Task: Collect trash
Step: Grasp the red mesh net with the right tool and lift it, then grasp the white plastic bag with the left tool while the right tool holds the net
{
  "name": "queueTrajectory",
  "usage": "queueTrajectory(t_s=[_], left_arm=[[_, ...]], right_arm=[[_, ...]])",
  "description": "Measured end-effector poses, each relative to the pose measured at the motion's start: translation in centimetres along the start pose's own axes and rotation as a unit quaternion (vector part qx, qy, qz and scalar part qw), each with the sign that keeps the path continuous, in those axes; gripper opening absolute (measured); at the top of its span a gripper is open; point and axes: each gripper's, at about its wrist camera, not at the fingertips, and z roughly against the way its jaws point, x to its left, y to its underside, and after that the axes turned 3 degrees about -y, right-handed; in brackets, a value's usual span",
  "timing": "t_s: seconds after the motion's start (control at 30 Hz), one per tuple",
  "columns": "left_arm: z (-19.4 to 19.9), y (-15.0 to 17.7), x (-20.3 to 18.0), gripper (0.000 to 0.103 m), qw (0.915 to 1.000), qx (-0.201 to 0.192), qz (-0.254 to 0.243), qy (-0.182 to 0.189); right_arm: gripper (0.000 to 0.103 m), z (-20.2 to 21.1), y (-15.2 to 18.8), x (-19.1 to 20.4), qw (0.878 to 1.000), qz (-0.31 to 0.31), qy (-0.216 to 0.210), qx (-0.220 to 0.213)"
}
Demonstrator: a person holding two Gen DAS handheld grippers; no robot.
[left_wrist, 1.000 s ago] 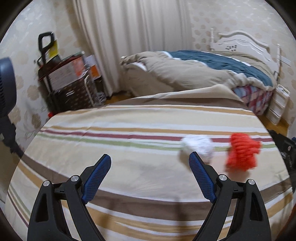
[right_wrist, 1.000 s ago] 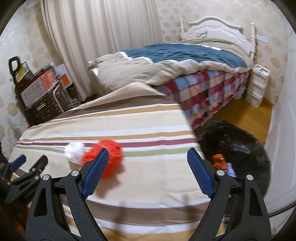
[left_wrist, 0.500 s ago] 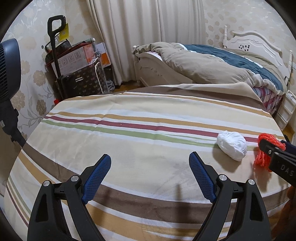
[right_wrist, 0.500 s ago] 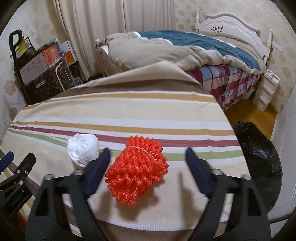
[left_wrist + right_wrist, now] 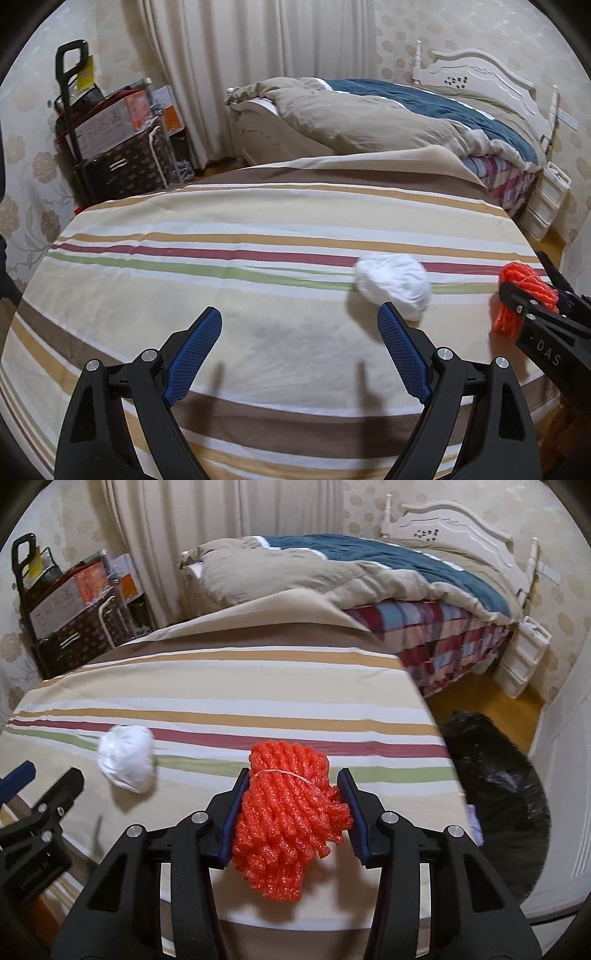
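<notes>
Both your grippers differ: right gripper (image 5: pixel 293 801) clamps the orange foam bundle (image 5: pixel 288 819) (bound with string); left gripper (image 5: pixel 299 350) gapes wide beside the white wad (image 5: pixel 393 286).

Knobbly orange foam netting (image 5: pixel 288 812), crumpled white paper wad (image 5: pixel 125 762), matt striped cloth (image 5: pixel 229 698), glossy black plastic bag (image 5: pixel 502 797)

The left tool (image 5: pixel 299 326) hangs with its blue-padded fingers (image 5: pixel 194 354) spread wide. The right tool (image 5: pixel 293 786) has its fingers drawn in, seemingly pressing both sides of an orange foam-net bundle (image 5: pixel 288 823).

Both wrist views face the striped bedspread (image 5: pixel 258 229) closely.
</notes>
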Motion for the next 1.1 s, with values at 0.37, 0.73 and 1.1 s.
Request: queueTrajectory(t_s=[0.37, 0.73, 1.1], left_arm=[[-0.9, -1.3, -3.8, 0.086, 0.9995, 0.002, -0.030, 0.007], [-2.9, -1.5, -4.6, 0.086, 0.9990, 0.022, -0.039, 0.000], [-3.5, -1.1, -4.7, 0.041, 0.9970, 0.044, -0.049, 0.040]], right_arm=[[0.046, 0.4, 0.7, -4.1, 1.000, -0.026, 0.006, -0.006], [0.046, -0.3, 0.9, -4.5, 0.999, -0.037, -0.019, 0.002], [0.046, -0.4, 1.0, -4.4, 0.999, -0.038, -0.022, 0.004]])
